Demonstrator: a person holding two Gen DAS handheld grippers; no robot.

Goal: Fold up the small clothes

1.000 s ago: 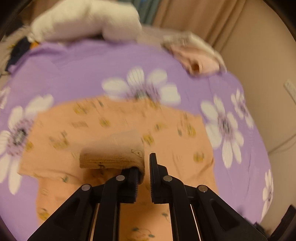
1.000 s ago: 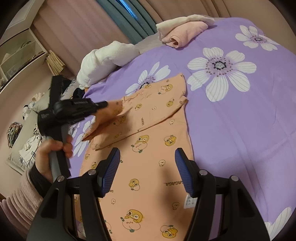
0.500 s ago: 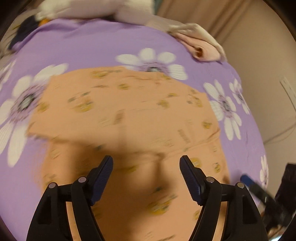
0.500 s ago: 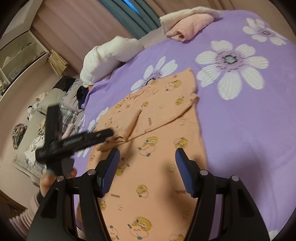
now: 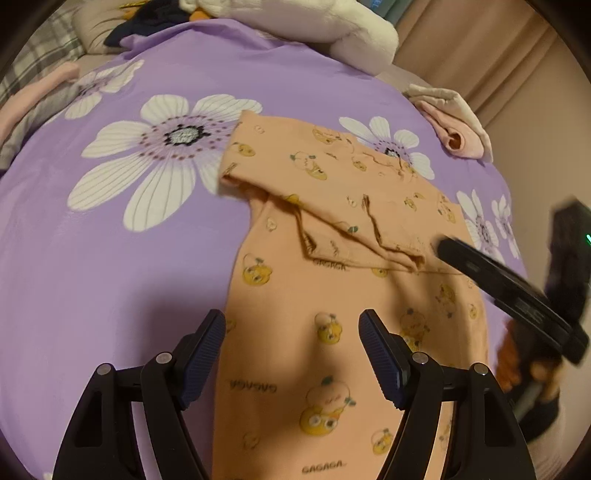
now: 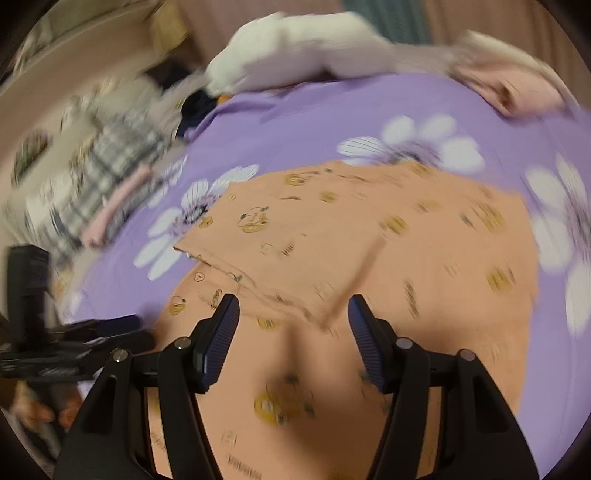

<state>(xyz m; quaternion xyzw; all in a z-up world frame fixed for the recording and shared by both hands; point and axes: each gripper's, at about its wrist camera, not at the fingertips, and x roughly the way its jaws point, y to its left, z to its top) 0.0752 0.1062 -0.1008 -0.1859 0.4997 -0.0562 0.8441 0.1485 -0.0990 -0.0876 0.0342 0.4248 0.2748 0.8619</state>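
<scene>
While both tools hang over the bed, we log:

garment: orange top with a yellow cartoon print, flat on the purple flowered bedspread; in the left wrist view it runs from centre down to 6 o'clock.
sleeves: both folded in across the chest; their cuffs lie near each other at mid-garment, and the fold edge reads as a dark crease.
left tool: spread wide, nothing between its blue pads, we see only cloth beneath; its jaws have just been opening, with no fabric in them now. One pad sits over bare bedspread at 7 o'clock, the other over the orange body at 5 o'clock.
right tool: spread, pinching nothing; the folded cuff edge lies just beyond its tips, and whether it touches we cannot tell. View is motion-blurred.
right tool seen from left: dark bar coming in from 3 o'clock, tip near the cuffs.
left tool seen from right: black body at 9 o'clock, with a hand under it at 8 o'clock.
other cloth: pink folded piece at 2 o'clock; white pillow at 12 o'clock; plaid fabric at 10 o'clock in the right view.
background: curtain behind the bed at 1 o'clock.
</scene>
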